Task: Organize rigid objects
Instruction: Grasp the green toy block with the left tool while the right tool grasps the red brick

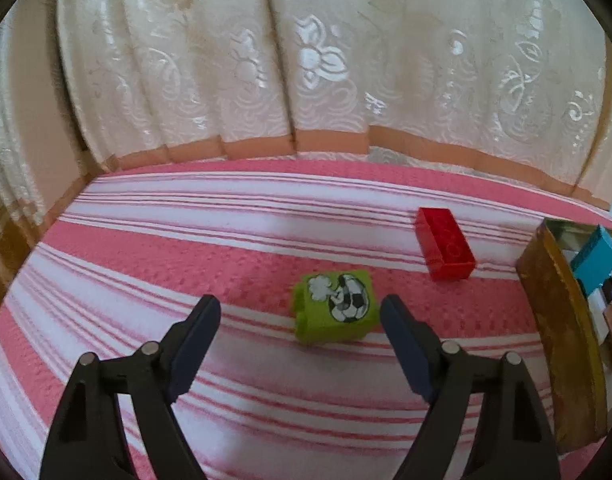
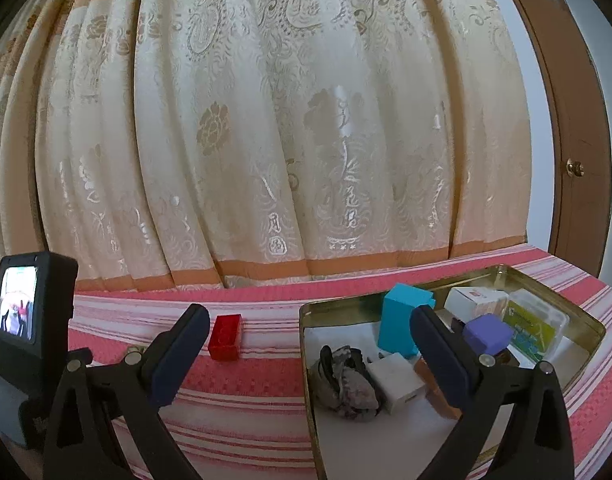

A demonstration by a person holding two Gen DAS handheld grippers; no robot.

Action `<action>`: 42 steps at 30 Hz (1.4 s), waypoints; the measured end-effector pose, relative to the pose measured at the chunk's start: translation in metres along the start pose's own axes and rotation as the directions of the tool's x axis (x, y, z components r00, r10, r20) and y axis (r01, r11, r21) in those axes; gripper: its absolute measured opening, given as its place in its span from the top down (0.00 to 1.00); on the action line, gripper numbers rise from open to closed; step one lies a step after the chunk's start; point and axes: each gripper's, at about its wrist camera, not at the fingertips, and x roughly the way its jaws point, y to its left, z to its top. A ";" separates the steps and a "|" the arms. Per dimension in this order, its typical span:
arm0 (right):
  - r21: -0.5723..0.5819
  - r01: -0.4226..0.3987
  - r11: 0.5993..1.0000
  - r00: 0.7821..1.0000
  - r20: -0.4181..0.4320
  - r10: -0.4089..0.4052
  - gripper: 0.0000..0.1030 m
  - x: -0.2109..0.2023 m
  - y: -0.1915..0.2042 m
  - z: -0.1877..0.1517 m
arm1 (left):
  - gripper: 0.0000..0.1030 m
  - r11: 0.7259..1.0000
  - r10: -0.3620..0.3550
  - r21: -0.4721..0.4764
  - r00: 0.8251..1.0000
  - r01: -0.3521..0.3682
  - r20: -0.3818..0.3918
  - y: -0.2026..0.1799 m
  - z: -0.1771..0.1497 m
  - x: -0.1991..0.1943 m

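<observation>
A green block [image 1: 333, 307] with a soccer-ball picture lies on the pink striped cloth, just ahead of my open left gripper [image 1: 300, 309] and between its fingertips, nearer the right one. A red brick [image 1: 445, 243] lies beyond it to the right; it also shows in the right wrist view [image 2: 225, 337]. A gold metal tin [image 2: 306, 322] holds a teal box [image 2: 402, 322], a purple block [image 2: 488, 334], a white adapter [image 2: 396, 386] and other small items. My right gripper [image 2: 308, 322] is open and empty, hovering over the tin's left rim.
A cream patterned curtain [image 1: 306, 60] hangs behind the cloth-covered surface. The tin's side [image 1: 558, 320] stands at the right in the left wrist view. The left gripper's camera unit [image 2: 26, 312] sits at the far left in the right wrist view. A brown door [image 2: 574, 120] is at right.
</observation>
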 end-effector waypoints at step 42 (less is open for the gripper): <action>-0.124 -0.165 0.979 0.956 -0.265 0.127 0.24 0.096 0.100 0.002 | 0.70 0.962 0.232 -0.160 0.971 -0.219 0.062 0.069 0.000 -0.012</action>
